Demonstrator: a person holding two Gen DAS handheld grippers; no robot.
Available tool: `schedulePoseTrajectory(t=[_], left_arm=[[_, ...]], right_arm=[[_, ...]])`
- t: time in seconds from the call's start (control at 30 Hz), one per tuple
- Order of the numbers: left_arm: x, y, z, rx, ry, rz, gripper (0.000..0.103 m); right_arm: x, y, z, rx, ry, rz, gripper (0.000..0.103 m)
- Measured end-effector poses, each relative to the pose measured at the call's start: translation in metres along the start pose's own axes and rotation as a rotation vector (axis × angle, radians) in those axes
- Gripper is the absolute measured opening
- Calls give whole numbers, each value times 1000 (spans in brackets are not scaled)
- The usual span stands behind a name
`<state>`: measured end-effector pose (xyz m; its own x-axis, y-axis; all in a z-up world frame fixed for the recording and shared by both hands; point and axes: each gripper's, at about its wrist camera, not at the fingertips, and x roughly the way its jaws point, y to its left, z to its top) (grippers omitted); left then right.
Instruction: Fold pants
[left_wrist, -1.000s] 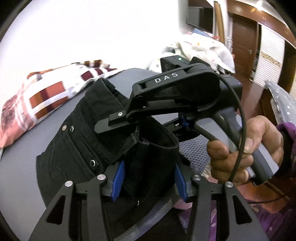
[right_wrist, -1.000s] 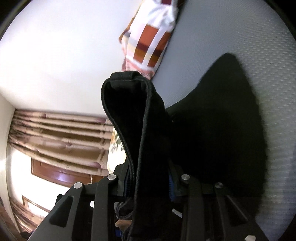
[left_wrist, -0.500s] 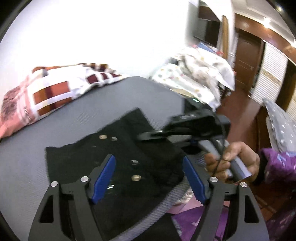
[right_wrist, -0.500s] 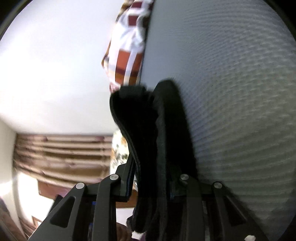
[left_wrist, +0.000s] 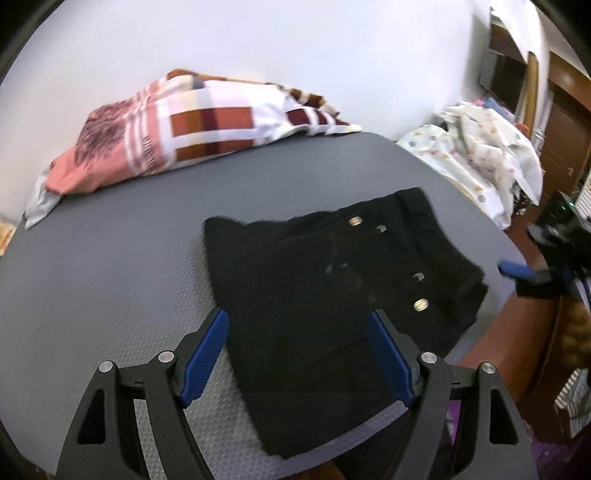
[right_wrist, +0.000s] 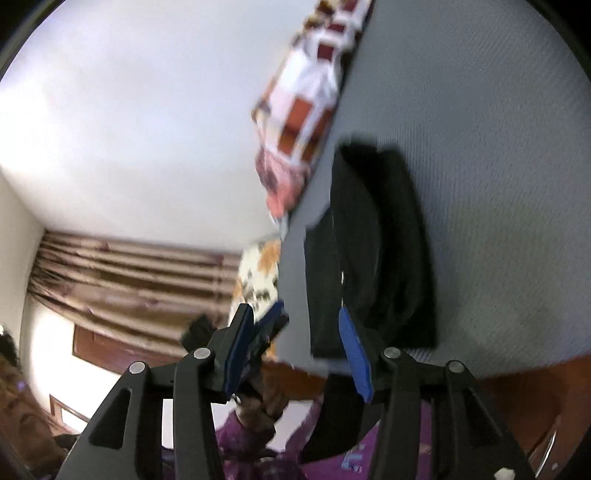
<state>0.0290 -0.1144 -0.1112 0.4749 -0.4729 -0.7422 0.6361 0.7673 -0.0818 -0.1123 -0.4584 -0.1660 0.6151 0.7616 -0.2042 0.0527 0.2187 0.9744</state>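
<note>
Left wrist view: black pants (left_wrist: 332, 295) now lie folded flat on grey counter (left_wrist: 110, 258), near front edge; a second ago waistband hung pinched in both tools. Left hand-held gripper (left_wrist: 295, 332) released, empty above cloth. Right hand-held gripper (right_wrist: 310, 332) opening, nothing between pads. Fold appears complete.

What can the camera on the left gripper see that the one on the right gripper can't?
Only the left wrist view shows the silver metal buttons on the folded black pants, a heap of white spotted bedding, and the right gripper at the mat's edge.

Only the right wrist view shows striped brown curtains and a purple sleeve.

Both show the pants lying flat on the grey textured mat, the checked red-and-white pillow and the white wall. The left gripper holds nothing; the right one's jaws are opening, empty.
</note>
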Motion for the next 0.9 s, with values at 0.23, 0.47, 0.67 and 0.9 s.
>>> schedulePoseTrajectory(t=[0.23,0.47,0.67,0.9], left_arm=[[-8,21,-15,-12,10,46,78],[-9,30,-26,-42,23,20,78],[-9,29,-29,-40,22,-2,78],[-10,28,-32,-28,30,-7,79]], right_arm=[[13,-37,5,126,-40,-64,47],[9,-33,3,153,-79,-124,55],[24,-17,5,135,-118,-135,77],[32,-18,4,59,-124,-256,16]])
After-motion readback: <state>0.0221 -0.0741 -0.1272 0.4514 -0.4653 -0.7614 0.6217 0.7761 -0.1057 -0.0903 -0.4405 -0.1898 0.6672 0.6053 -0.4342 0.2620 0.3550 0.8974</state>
